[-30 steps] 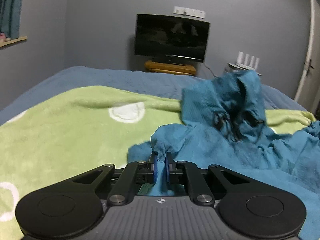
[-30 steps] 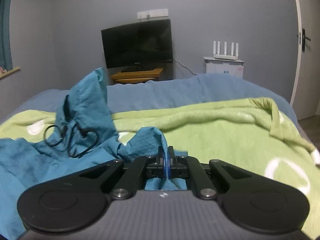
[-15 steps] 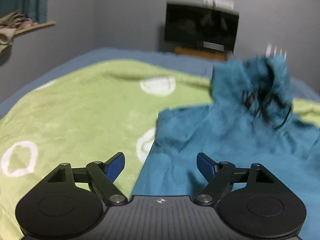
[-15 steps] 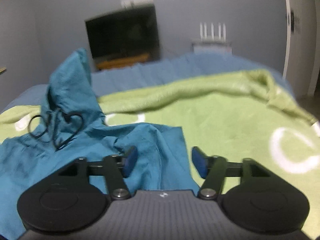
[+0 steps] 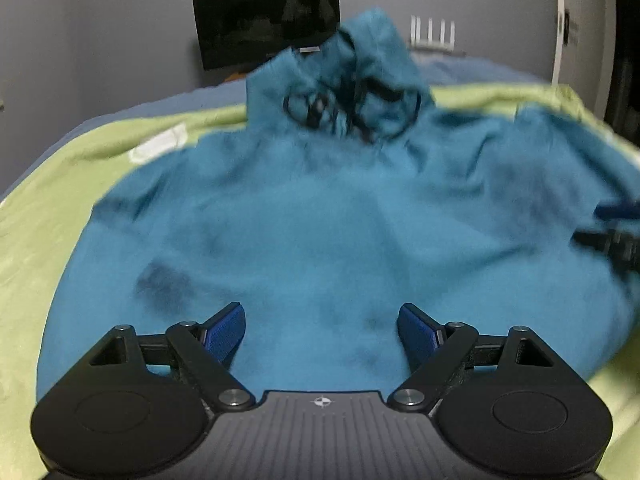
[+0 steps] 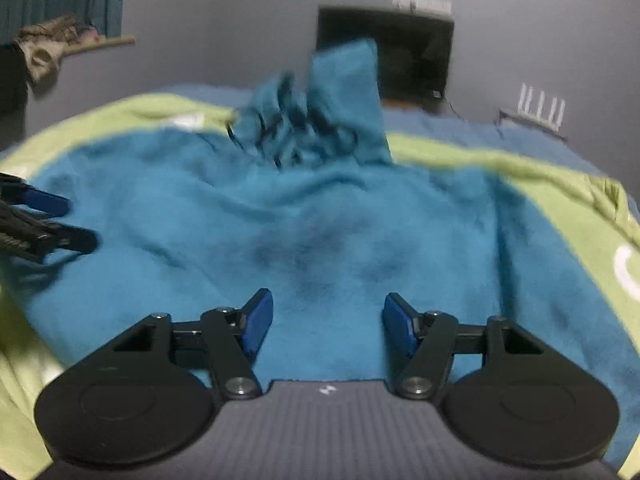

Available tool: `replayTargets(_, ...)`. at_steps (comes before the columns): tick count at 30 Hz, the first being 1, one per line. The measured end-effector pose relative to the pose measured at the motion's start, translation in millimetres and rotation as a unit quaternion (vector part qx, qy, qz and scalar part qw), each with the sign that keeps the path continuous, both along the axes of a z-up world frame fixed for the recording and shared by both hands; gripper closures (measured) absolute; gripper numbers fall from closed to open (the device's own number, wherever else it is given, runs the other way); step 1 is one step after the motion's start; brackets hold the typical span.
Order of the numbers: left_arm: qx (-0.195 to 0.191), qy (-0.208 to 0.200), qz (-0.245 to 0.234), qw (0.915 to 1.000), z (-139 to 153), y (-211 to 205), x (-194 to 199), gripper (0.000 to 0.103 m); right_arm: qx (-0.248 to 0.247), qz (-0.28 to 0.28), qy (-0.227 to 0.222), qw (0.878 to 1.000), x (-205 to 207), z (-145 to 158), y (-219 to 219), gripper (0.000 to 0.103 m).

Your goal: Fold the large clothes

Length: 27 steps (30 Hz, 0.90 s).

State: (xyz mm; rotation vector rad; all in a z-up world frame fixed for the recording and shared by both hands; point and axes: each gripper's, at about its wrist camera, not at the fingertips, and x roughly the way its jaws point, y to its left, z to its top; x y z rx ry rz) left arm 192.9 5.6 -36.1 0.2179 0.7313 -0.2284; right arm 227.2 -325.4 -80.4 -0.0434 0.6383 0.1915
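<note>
A large teal hoodie [image 5: 340,220] lies spread on the green blanket, its hood [image 5: 360,60] bunched upright at the far side with black drawstrings [image 5: 320,108]. It also shows in the right wrist view [image 6: 320,220]. My left gripper [image 5: 322,330] is open and empty above the hoodie's near edge. My right gripper [image 6: 328,320] is open and empty above the same edge. Each gripper shows at the side of the other's view: the right one [image 5: 612,232] and the left one [image 6: 36,220]. Both views are blurred.
A green blanket with white rings [image 5: 40,220] covers a blue bed [image 6: 460,128]. A dark TV [image 5: 264,20] on a wooden stand, a white router [image 6: 540,108] and a door [image 5: 580,28] stand by the far wall. A shelf [image 6: 80,44] with clutter hangs at left.
Both grippers were shut on the hoodie's fabric a second ago; they opened and let go. The hoodie now lies spread flat, and both grippers have drawn back and turned toward its middle.
</note>
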Motion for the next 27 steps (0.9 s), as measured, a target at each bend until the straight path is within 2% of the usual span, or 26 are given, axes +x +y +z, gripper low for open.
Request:
replayTargets(2, 0.024, 0.004, 0.007, 0.9997, -6, 6, -6, 0.016, 0.022, -0.05, 0.008, 0.998, 2, -6, -29, 0.042)
replayTargets(4, 0.016, 0.009, 0.035, 0.9992, -2, 21, -10, 0.016, 0.037, -0.103, 0.005, 0.994, 0, -6, -58, 0.042)
replayTargets(6, 0.003, 0.013, 0.066, 0.9977, 4, 39, -14, 0.016, 0.049, -0.171, -0.004, 0.984, -7, -6, -86, 0.042)
replayTargets(7, -0.003, 0.014, 0.077, 0.9969, 6, 45, -18, 0.016, 0.054, -0.209, -0.001, 0.976, -9, -7, -99, 0.042)
replayTargets(10, -0.012, 0.019, 0.089, 0.9957, 9, 59, -25, 0.016, 0.102, -0.317, 0.022, 0.943, -26, -13, -140, 0.042)
replayTargets(12, -0.012, 0.015, 0.101, 0.9946, 14, 65, -29, 0.015, 0.146, -0.343, 0.025, 0.928, -38, -11, -154, 0.042)
replayTargets(13, -0.017, 0.013, 0.11, 0.9937, 17, 68, -32, 0.015, 0.155, -0.345, 0.017, 0.925, -45, -6, -155, 0.042)
replayTargets(16, -0.045, 0.001, 0.133, 0.9901, 29, 79, -43, 0.015, 0.152, -0.317, -0.018, 0.936, -61, 13, -141, 0.042)
replayTargets(19, -0.068, -0.003, 0.151, 0.9862, 36, 89, -52, 0.015, 0.153, -0.254, -0.044, 0.954, -74, 29, -112, 0.042)
replayTargets(22, -0.068, 0.031, 0.172, 0.9822, 25, 98, -47, 0.014, 0.171, -0.198, -0.004, 0.965, -72, 23, -90, 0.042)
replayTargets(24, -0.074, 0.049, 0.187, 0.9783, 17, 105, -46, 0.01, 0.13, -0.185, 0.043, 0.973, -62, 9, -77, 0.042)
replayTargets(25, -0.082, 0.054, 0.198, 0.9752, 16, 109, -46, 0.008, 0.122, -0.19, 0.062, 0.972, -59, 1, -77, 0.042)
replayTargets(27, -0.101, 0.053, 0.216, 0.9696, 19, 117, -48, 0.008, 0.146, -0.21, 0.063, 0.965, -60, -3, -87, 0.042)
